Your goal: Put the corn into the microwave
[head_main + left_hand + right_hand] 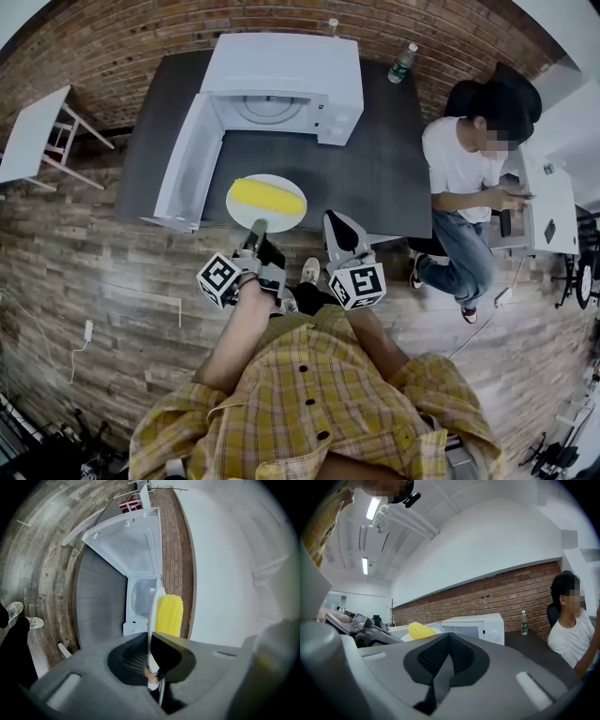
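At centre frame, the left tool (255,228) pinches the rim of a white plate (287,221) carrying the corn (265,195) at the counter's (375,159) front edge, the right tool (339,230) is pressed together and empty, and the open microwave (286,66) above awaits loading.

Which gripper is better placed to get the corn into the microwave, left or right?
Probably left. The left gripper is shut on the plate rim, with the corn on it and the open microwave ahead. The right gripper is shut on nothing.
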The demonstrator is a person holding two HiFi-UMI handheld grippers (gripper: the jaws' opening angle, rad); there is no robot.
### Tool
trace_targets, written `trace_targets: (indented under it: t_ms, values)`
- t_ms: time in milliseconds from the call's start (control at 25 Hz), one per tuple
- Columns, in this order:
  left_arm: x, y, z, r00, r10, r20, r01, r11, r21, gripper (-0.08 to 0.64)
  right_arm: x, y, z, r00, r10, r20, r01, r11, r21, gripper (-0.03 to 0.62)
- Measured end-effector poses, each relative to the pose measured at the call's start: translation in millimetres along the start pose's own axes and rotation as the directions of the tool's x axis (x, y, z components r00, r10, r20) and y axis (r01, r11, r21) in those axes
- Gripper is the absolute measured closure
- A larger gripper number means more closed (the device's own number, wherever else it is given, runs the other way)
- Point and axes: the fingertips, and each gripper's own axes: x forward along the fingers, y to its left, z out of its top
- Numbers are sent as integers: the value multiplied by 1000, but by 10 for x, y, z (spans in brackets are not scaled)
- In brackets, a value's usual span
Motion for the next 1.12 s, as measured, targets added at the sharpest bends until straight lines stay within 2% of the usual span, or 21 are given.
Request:
trace_targets:
  t_ms: [80, 280, 520, 840, 1120]
  values:
    - [108, -26, 13, 1000, -9, 5, 9, 1000, -7, 548, 88, -63, 2, 1000, 6, 3, -6, 1000, 2, 597]
    - [383, 27, 103, 1000, 21, 23, -22, 1000, 20, 548, 318, -272, 43, 1000, 17, 12, -17, 1000, 2, 597]
    - [766, -46, 129, 999, 2, 42, -2, 1000, -8, 548, 571, -567, 65, 1000, 22, 19, -22, 1000, 9, 597]
    - [1165, -1, 163, 999, 36, 41, -37, 999, 33, 548, 821, -876, 79, 999, 27, 27, -28, 999, 17, 597]
    - [1455, -80, 189, 999, 2, 46, -1, 1000, -24, 548, 957, -1043, 112, 999, 17, 32, -18, 1000, 17, 597]
